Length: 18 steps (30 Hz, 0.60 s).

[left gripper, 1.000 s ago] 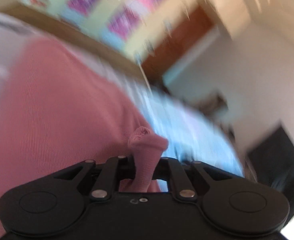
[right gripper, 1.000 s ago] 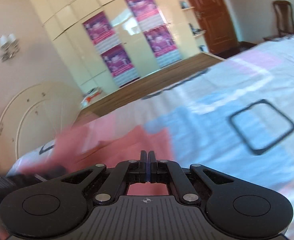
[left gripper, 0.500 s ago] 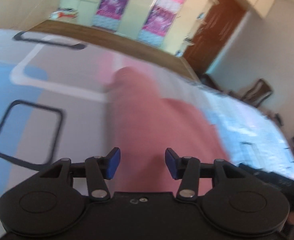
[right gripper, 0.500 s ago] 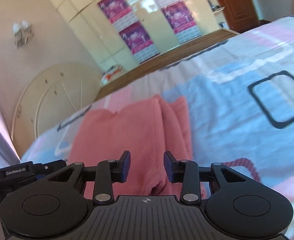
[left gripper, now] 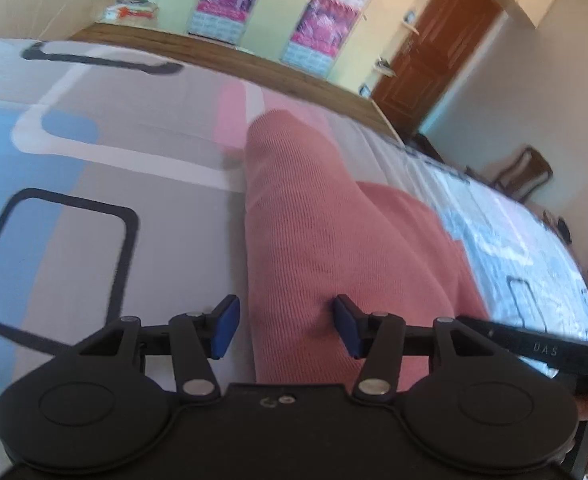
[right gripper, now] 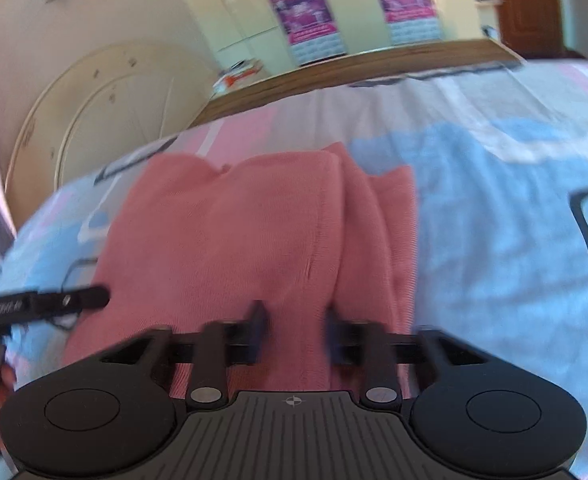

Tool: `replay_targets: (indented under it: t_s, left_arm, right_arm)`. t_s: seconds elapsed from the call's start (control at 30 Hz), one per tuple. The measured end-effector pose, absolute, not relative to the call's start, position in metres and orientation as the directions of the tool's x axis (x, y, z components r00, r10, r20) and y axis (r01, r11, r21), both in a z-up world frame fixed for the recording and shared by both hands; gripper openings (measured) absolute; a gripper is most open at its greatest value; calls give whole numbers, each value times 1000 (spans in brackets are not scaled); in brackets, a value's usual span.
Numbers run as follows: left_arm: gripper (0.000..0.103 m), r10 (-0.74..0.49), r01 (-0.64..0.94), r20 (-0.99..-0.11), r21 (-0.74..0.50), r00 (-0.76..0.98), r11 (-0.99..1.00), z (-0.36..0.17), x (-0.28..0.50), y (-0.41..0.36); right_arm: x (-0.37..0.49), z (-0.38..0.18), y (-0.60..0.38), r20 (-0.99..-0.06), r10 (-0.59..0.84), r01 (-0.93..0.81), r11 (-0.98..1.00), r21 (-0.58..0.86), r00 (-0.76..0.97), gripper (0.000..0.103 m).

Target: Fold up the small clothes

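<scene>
Left wrist view: the left gripper [left gripper: 285, 328] is shown with its jaws spread wide and nothing gripped between them. The blue pads [left gripper: 225, 326] are seen on either side of the pink knitted garment [left gripper: 326, 248], which is laid folded on the patterned bedspread [left gripper: 94, 184]. The near end of the garment is positioned between and below the spread fingers; whether the pads are touching the fabric cannot be told. One folded edge of the garment is seen running away from the gripper toward the far side of the bed. At the right edge of this view, part of the other tool is visible, held just beside the garment.

Right wrist view: the right gripper [right gripper: 294, 334] is likewise shown released, with a clear gap between its fingers and no fabric clamped. This view is blurred by motion. The pink knitted garment [right gripper: 234, 240] is seen lying ahead of and beneath the fingers, folded into overlapping lengthwise layers, with a narrower layer exposed along its right side. The bedspread [right gripper: 494, 220] is visible around the garment on all sides. The left gripper [right gripper: 42, 304] is seen at the left edge, next to the garment's left side. A wardrobe with posters [right gripper: 306, 16] is visible behind the bed.
</scene>
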<state>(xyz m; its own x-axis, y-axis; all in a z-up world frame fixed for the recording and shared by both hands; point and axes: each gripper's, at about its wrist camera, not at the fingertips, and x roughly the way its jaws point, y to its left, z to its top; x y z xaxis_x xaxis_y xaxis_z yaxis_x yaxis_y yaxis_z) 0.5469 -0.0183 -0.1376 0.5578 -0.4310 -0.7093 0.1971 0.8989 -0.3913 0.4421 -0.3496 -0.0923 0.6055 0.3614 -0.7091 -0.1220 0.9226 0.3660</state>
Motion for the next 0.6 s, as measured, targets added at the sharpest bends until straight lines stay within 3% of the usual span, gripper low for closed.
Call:
replay_targets:
  t_s: [0.1, 0.23, 0.3, 0.43, 0.6]
  left_arm:
    - [42, -444, 238, -705, -377, 553, 895, -131, 544, -25]
    - [40, -472, 340, -662, -329, 583, 881, -111, 531, -39]
    - [40, -436, 336, -695, -286, 572, 897, -117, 534, -50]
    - [45, -386, 295, -729, -258, 566, 920, -129, 542, -58]
    - [43, -398, 309, -688, -257, 607, 916, -108, 536, -44]
  right_arm:
    - [434, -81, -341, -684, 309, -148, 947, 285, 661, 10]
    - [408, -47, -363, -593, 299, -125, 941, 316, 748, 10]
    - [400, -44, -374, -595, 281, -117, 947, 299, 753, 10]
    - [419, -97, -377, -707, 300, -91, 944, 318, 640, 10]
    - [411, -81, -389, -630, 272, -49, 936, 347, 727, 16]
